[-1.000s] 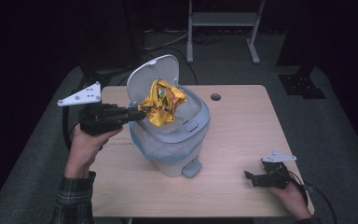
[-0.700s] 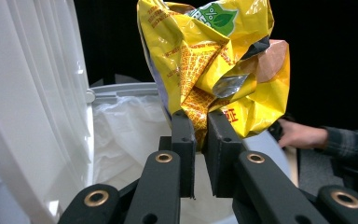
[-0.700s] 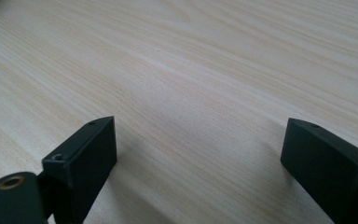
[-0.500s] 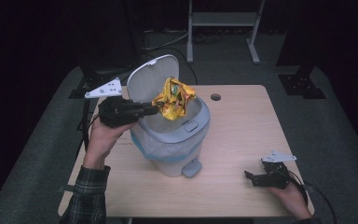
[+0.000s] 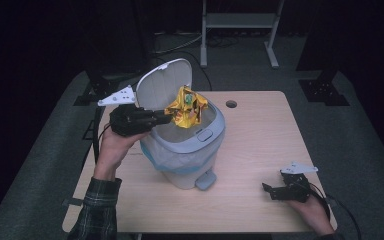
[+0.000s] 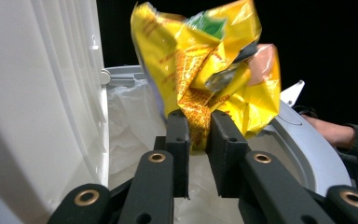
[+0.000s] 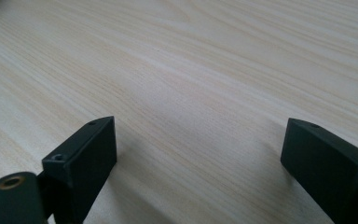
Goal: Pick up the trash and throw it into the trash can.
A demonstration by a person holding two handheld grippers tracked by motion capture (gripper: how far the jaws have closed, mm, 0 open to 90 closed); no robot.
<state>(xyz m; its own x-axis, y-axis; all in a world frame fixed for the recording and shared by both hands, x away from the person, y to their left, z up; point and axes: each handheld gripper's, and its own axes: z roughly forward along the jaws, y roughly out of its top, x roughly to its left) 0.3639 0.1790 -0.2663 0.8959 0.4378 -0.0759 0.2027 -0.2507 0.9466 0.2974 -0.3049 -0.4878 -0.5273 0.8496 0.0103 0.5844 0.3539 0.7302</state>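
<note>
Between the fingers of my left gripper (image 6: 198, 123) sits a crumpled yellow wrapper (image 6: 209, 65), pinched by its lower edge; the fingers (image 6: 178, 140) are closed to a narrow gap filled by foil. Beyond the fingertips, the wrapper's bulk stands up and fans out, so most of its mass lies above the grip rather than below it. Beneath the fingers lies the open mouth of the bin (image 5: 211, 150), lined with a pale bag (image 6: 135, 121); to one side of the fingers rises the raised lid (image 5: 162, 90), close by, though I cannot tell whether it touches the gripper.

In the high view the left gripper (image 5: 166, 117) reaches over the bin's near rim, with the wrapper (image 5: 186, 106) held above the opening, not yet inside.

I judge the step in hand to be the drop. To do it well, I would carry the fingers further over the middle of the opening and lower them before parting them, since light foil may cling to one finger or catch on the rim. A clean, full opening, clear of the lid, should let it fall into the bag.

My right gripper (image 5: 286, 190) rests low on the counter (image 5: 260, 135), well apart from the bin; its fingers (image 7: 81, 161) are spread wide and hold nothing, with bare wood between them.
</note>
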